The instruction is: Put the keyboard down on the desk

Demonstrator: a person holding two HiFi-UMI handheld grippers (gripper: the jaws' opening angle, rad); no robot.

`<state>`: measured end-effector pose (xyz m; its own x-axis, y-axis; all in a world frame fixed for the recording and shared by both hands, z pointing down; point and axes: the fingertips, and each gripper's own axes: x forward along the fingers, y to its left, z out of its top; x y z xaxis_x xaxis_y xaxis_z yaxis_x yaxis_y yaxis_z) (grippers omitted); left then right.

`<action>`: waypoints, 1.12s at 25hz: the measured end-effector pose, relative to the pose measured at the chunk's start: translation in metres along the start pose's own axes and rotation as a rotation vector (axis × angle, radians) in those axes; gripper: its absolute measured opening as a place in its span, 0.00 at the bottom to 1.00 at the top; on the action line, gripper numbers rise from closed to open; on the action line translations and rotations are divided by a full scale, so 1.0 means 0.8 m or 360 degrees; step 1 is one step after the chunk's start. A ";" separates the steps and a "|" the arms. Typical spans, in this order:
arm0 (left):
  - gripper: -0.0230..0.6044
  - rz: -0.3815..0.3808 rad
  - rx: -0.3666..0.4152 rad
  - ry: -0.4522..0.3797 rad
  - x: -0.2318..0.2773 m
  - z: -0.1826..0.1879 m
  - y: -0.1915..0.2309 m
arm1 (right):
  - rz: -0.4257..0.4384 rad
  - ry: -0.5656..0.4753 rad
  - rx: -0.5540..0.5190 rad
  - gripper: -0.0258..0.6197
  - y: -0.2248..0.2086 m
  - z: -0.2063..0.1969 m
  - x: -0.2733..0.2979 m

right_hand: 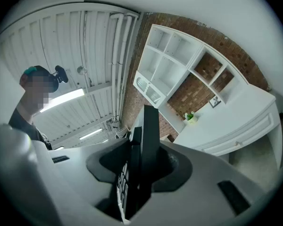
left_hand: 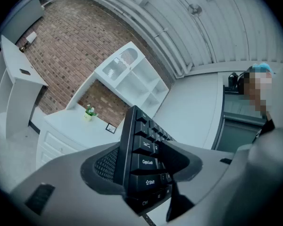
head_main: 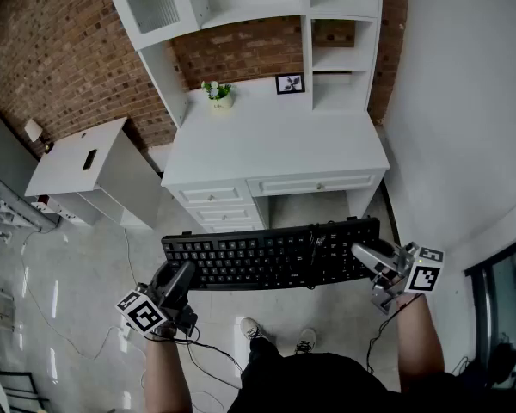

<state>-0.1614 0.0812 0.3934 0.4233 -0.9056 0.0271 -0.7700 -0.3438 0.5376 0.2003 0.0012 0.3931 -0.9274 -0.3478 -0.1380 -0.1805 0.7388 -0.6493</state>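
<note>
- The black keyboard (head_main: 271, 255) hangs in the air, roughly level, keys up, spanning the gap between the two hand-held grippers.
- The left hand-held gripper (head_main: 179, 275) pinches the keyboard's left end. In the left gripper view its jaws stand wide and clamp the edge by the Caps Lock and Shift keys.
- The right hand-held gripper (head_main: 367, 256) pinches the keyboard's right end. In the right gripper view the board stands edge-on between its jaws.
- The keyboard is over the floor (head_main: 86, 265), in front of the white table (head_main: 275, 149) and apart from it, not resting on anything.
- On the table's back edge stand a small potted plant (head_main: 218, 94) and a picture frame (head_main: 290, 83), well apart from the keyboard.
</note>
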 end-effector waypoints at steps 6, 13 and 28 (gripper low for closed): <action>0.47 -0.0005 0.0004 0.0000 -0.004 -0.003 0.001 | -0.0006 -0.0002 -0.0002 0.28 0.001 -0.005 -0.001; 0.47 -0.0009 0.0008 0.0001 -0.007 -0.004 0.010 | -0.0028 0.0011 0.0000 0.29 -0.002 -0.014 0.005; 0.47 -0.0036 0.0030 0.0011 0.009 0.003 -0.002 | -0.0040 -0.0019 -0.0001 0.29 -0.002 -0.002 -0.005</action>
<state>-0.1586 0.0746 0.3906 0.4442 -0.8957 0.0209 -0.7688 -0.3691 0.5222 0.2040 0.0025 0.3963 -0.9185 -0.3733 -0.1304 -0.2042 0.7302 -0.6520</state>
